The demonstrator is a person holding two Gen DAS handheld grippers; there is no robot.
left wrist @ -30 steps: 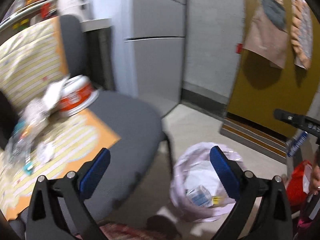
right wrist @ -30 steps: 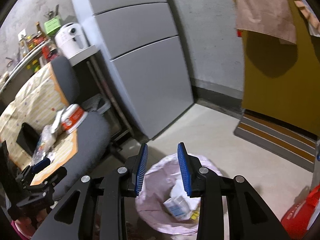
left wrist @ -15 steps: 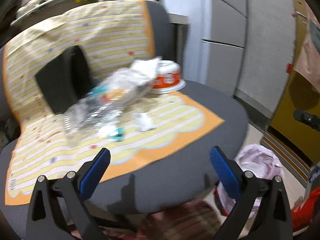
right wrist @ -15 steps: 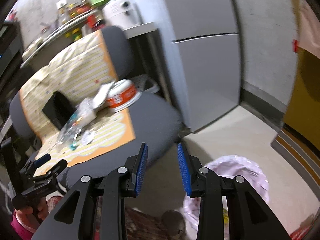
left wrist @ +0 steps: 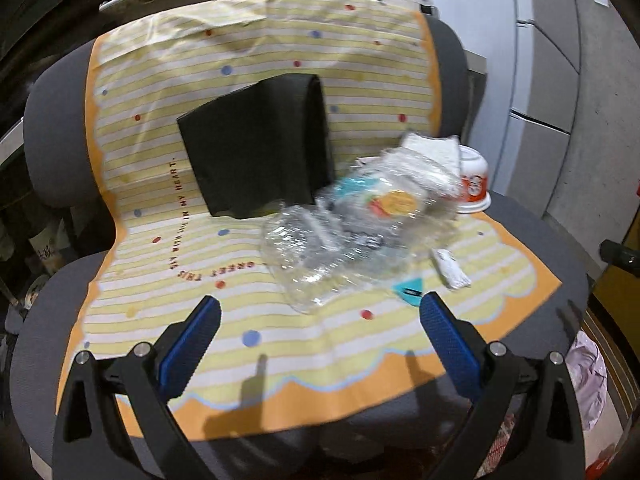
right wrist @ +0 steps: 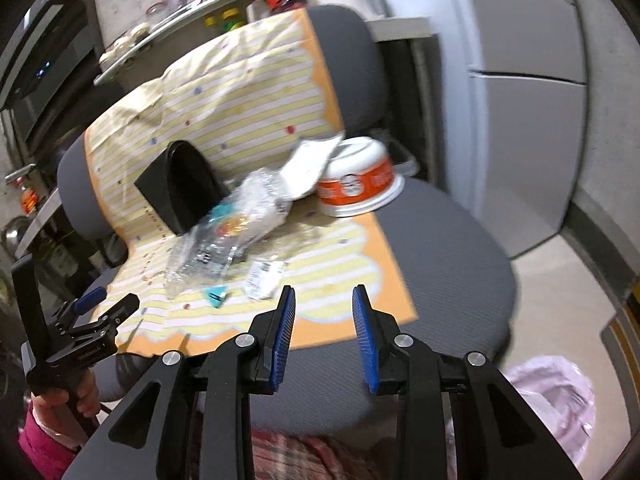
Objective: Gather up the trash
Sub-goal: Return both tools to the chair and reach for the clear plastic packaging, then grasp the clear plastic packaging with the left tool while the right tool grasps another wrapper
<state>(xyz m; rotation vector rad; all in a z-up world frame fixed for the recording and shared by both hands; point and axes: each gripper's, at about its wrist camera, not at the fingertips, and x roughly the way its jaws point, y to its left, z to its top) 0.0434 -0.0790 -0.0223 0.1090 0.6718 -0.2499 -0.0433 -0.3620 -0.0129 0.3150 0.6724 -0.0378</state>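
A crumpled clear plastic wrapper (left wrist: 356, 236) lies on the yellow striped cloth (left wrist: 240, 320) that covers a grey chair; it also shows in the right wrist view (right wrist: 228, 232). Near it lie a small white wrapper (left wrist: 450, 268), a teal scrap (left wrist: 408, 288) and an upturned orange-and-white noodle bowl (right wrist: 356, 188). My left gripper (left wrist: 316, 344) is wide open and empty, just in front of the plastic wrapper. My right gripper (right wrist: 323, 336) is partly open and empty over the chair's front edge. The pink trash bag (right wrist: 556, 396) stands on the floor at the lower right.
A black box (left wrist: 260, 148) leans against the chair back. A grey fridge (right wrist: 520, 100) stands right of the chair. A cluttered shelf (right wrist: 180, 4) runs behind it. The left gripper's handle (right wrist: 76, 336) shows at the left of the right wrist view.
Both grippers have swung from the trash bag on the floor towards the chair. The left gripper now faces the trash on the cloth at close range. The jaws have not changed.
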